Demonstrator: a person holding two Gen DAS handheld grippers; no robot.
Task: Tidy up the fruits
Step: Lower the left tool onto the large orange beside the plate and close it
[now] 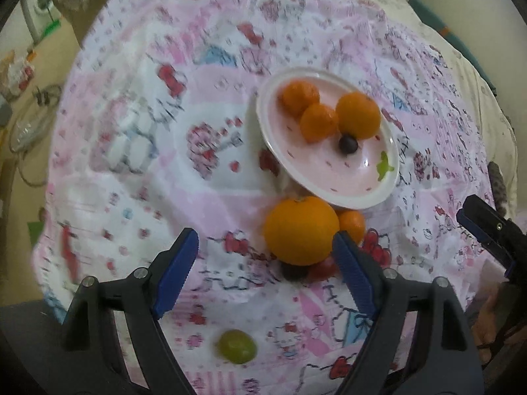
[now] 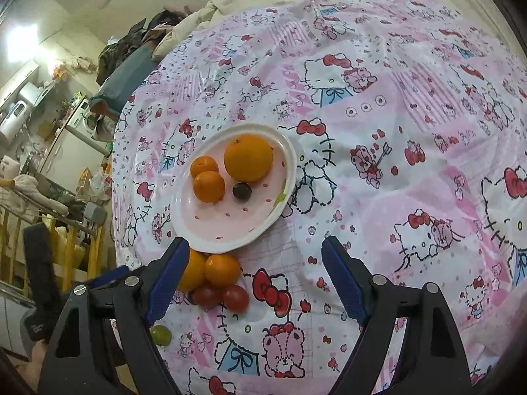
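a pink-and-white cartoon-print cloth (image 2: 378,138) is seen spread under everything. taken left to right in the right wrist view: the left gripper (image 2: 108,275) is partly seen at the left edge, then a white-rimmed pink plate (image 2: 286,164) is found left of centre. inside the plate two small oranges (image 2: 208,186) are noted on its left side, touching each other, a large orange (image 2: 248,157) just to their right, and a dark grape (image 2: 242,191) just below the large orange; the near half of the plate is bare. outside the plate, just beside its near rim, a loose cluster is recorded on the cloth: a big orange (image 2: 192,271) partly hidden by a blue finger, a smaller orange (image 2: 223,270) touching it, and two red tomatoes (image 2: 227,297) below them. a green grape (image 2: 160,334) is seen apart, nearer the camera. the right gripper (image 2: 257,276) is held with fingers wide and nothing between them. in the left wrist view, blurred, the left gripper (image 1: 265,270) is likewise spread wide, empty, with the big orange (image 1: 301,230) just beyond its right finger.
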